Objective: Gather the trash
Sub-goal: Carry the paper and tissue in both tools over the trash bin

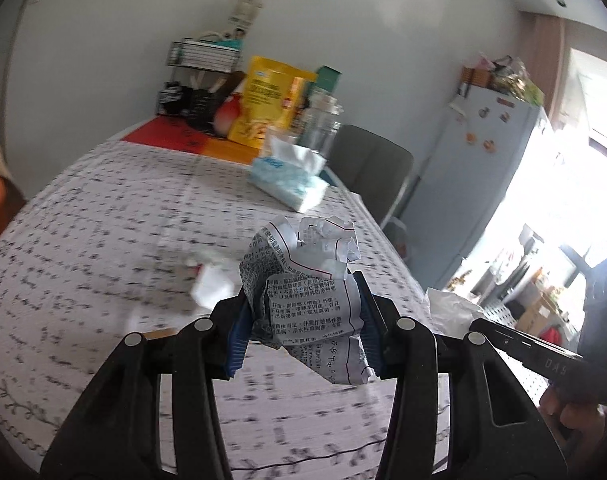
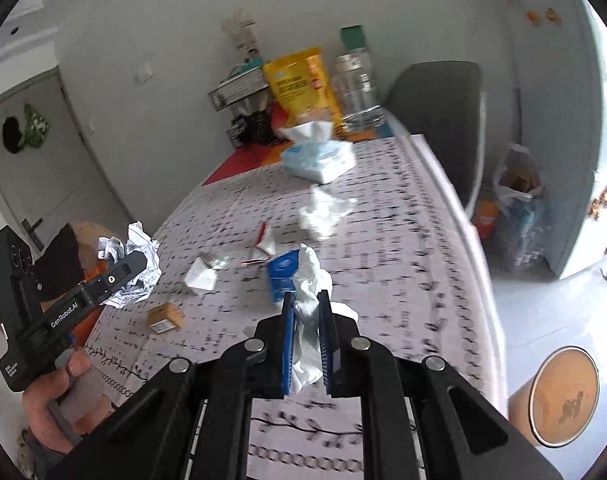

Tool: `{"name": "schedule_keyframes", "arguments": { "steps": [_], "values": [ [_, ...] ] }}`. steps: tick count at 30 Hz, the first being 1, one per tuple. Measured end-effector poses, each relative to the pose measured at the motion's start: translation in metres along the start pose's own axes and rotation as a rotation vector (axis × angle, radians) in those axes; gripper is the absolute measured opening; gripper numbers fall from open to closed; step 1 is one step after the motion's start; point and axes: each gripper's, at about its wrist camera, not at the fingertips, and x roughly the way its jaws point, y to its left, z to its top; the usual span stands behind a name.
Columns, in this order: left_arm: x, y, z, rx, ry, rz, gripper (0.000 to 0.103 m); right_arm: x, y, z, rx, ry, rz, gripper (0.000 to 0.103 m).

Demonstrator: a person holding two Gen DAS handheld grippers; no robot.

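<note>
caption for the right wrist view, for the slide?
Right gripper clamps a crumpled white tissue above the patterned table; scraps and a tissue pack remain.

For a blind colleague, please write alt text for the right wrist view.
The right claw grips a crumpled white tissue above a patterned tablecloth strewn with scraps. At left, the left claw holds crumpled printed paper.

"GenRobot.AI" reads in white along the black body of the left gripper (image 2: 139,264). The crumpled printed paper (image 1: 303,304) carries dense Chinese text, too small to transcribe. Print on the yellow bag (image 2: 299,84) is blurred, unreadable.
</note>
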Motion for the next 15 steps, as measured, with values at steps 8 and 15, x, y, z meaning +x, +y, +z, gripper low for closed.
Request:
{"name": "schedule_keyframes", "arguments": {
  "steps": [8,15],
  "values": [
    [0.033,-0.068,-0.002,0.063,0.045,-0.103,0.047,-0.039,-0.05,-0.005,0.071,-0.059,-0.072,0.012],
    [0.065,-0.134,-0.016,0.133,0.105,-0.19,0.047,-0.065,-0.1,-0.013,0.141,-0.082,-0.143,0.012]
  ]
}}
